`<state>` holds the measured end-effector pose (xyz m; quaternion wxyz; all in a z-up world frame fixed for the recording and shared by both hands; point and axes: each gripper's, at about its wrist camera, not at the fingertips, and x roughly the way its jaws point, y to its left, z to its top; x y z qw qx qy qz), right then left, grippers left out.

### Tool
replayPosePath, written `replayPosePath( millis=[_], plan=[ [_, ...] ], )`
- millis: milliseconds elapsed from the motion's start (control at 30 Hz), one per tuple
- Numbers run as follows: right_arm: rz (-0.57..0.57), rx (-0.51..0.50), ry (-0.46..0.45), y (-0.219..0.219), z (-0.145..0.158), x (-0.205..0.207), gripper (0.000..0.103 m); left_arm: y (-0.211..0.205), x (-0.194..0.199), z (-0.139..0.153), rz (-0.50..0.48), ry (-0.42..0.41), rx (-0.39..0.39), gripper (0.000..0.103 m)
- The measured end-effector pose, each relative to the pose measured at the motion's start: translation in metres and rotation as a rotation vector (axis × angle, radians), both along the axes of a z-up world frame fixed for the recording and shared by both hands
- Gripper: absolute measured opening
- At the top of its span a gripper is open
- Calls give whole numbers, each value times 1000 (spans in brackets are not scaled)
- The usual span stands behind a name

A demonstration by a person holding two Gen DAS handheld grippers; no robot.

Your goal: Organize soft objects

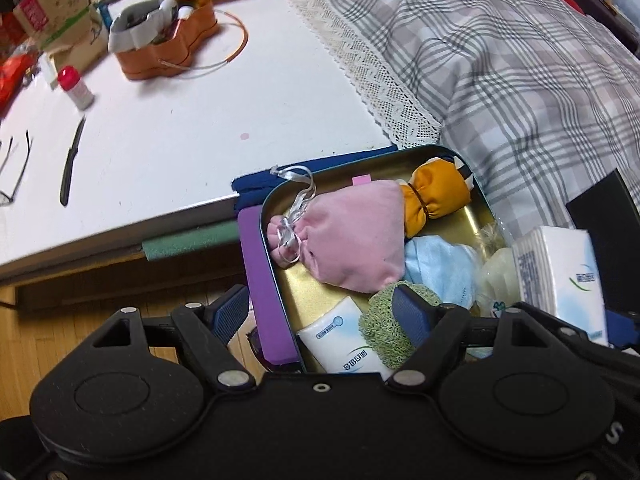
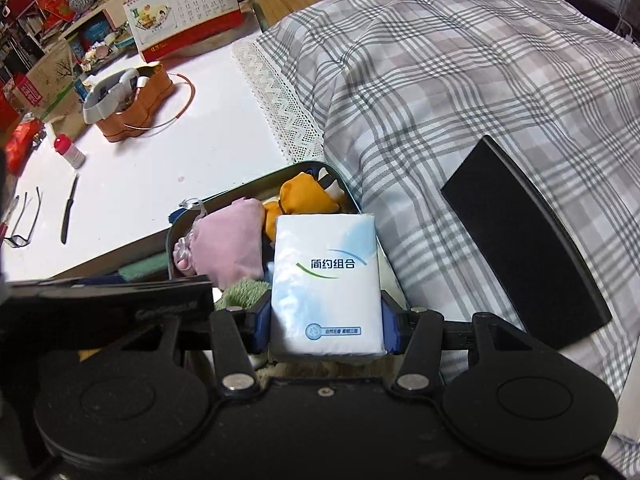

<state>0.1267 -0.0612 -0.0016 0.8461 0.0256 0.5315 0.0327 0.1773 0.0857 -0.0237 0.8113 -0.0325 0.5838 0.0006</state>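
Observation:
A gold-lined tin box [image 1: 472,224] rests between the white table and the bed. It holds a pink drawstring pouch [image 1: 352,236], an orange cloth bundle [image 1: 436,196], a light blue mask [image 1: 444,272], a green knitted scrubber [image 1: 384,328] and a tissue pack [image 1: 344,340]. My left gripper [image 1: 320,316] is open and empty over the box's near end, one finger on the scrubber. My right gripper [image 2: 326,320] is shut on a second white tissue pack [image 2: 326,280] and holds it above the box [image 2: 256,188]; this pack also shows in the left wrist view [image 1: 560,280].
A black box lid [image 2: 524,240] lies on the plaid bedding [image 2: 460,80]. The white table [image 1: 180,120] carries an orange tin [image 1: 168,40], a red-capped bottle [image 1: 76,88], a black pen [image 1: 72,160], glasses and a calendar [image 2: 184,12]. A purple pad [image 1: 260,280] lies under the box.

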Motion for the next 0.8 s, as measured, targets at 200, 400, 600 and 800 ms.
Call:
replayPosePath(
  millis=[200,400,600,800],
  plan=[
    [-9,-11,23,-3,-3,0,60,2,1,-3,4,22,-19,75],
    [-19,-58,22,-13,0,-22,60,-3,-5,-1,-25,8,-16,81],
    [-53,-64,23,-33,5,-54,60,-12,-22,1,-57,-24,-9,81],
    [-92,-81,20,-49,0,-89,61,-33,-53,-6,-111,-35,-11,81]
  ],
)
